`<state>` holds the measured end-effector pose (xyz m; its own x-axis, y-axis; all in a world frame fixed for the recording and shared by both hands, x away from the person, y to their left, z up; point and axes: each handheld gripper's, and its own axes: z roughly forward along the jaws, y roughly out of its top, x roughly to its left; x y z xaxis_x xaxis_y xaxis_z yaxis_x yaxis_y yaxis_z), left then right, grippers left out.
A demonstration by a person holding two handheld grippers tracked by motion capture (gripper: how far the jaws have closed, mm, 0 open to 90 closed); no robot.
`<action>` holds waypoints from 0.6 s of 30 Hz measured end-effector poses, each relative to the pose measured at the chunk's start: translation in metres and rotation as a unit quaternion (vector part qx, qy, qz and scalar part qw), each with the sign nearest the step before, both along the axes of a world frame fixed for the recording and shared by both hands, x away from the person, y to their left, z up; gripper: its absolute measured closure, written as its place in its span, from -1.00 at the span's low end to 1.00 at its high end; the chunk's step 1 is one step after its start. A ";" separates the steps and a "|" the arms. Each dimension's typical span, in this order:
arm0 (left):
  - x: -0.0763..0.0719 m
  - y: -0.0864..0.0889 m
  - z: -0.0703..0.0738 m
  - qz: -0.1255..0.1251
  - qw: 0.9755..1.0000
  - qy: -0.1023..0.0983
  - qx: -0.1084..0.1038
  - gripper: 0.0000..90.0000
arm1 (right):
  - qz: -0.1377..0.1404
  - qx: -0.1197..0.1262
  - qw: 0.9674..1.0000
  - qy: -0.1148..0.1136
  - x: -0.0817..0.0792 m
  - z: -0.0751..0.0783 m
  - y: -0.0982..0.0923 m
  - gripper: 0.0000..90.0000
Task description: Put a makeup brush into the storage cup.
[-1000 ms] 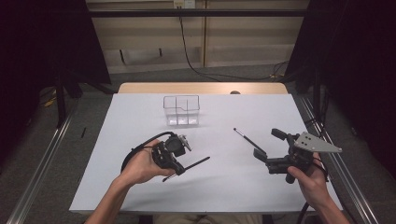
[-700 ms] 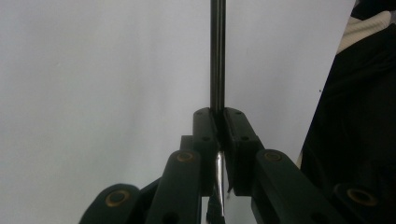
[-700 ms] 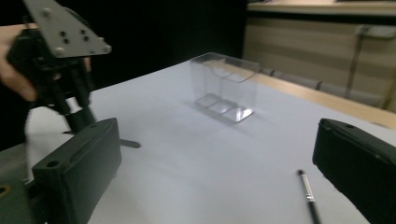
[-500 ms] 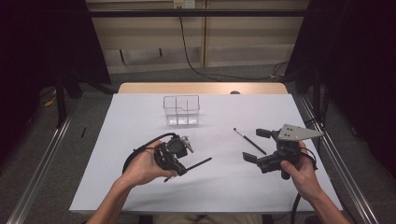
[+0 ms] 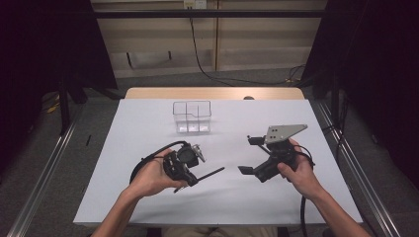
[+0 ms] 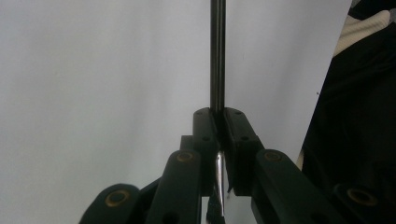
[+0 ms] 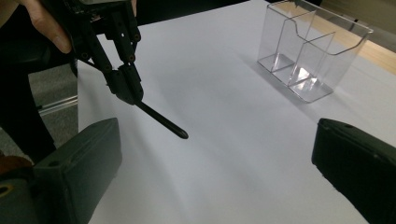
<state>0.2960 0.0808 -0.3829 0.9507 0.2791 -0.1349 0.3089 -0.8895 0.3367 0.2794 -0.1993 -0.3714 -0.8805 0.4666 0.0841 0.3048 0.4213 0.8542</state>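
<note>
Right gripper [image 5: 249, 155] swung left toward pen [image 5: 210, 173], jaws wide, empty. Left gripper [image 5: 193, 179] clamps pen. Handover likely.

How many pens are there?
1. One black pen sticks out from the shut left gripper near the table's front. None shows in the clear organizer.

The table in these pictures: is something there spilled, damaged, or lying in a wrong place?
Nothing stands out. The white table is clean, and the clear organizer stands upright and looks empty. The left gripper holds a thin black rod between its closed jaws; the right gripper is open and empty.
</note>
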 end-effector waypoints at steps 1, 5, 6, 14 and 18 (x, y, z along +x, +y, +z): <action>0.000 0.000 0.000 -0.001 1.000 -0.001 0.002 0.87 | 0.004 -0.004 1.000 0.002 0.003 0.000 0.002 -0.97; 0.000 -0.002 -0.002 -0.003 1.000 -0.001 0.003 0.87 | 0.021 -0.038 0.999 0.024 0.012 -0.004 0.012 -0.96; 0.000 -0.002 -0.002 -0.004 1.000 -0.001 0.003 0.87 | 0.026 -0.047 0.998 0.030 0.014 -0.006 0.015 -0.95; 0.001 -0.002 -0.002 -0.011 1.000 -0.001 0.013 0.87 | 0.091 -0.092 0.991 0.042 0.026 -0.013 0.025 -0.95; 0.000 -0.004 -0.003 -0.011 1.000 0.001 0.014 0.87 | 0.116 -0.124 0.984 0.053 0.026 -0.014 0.029 -0.90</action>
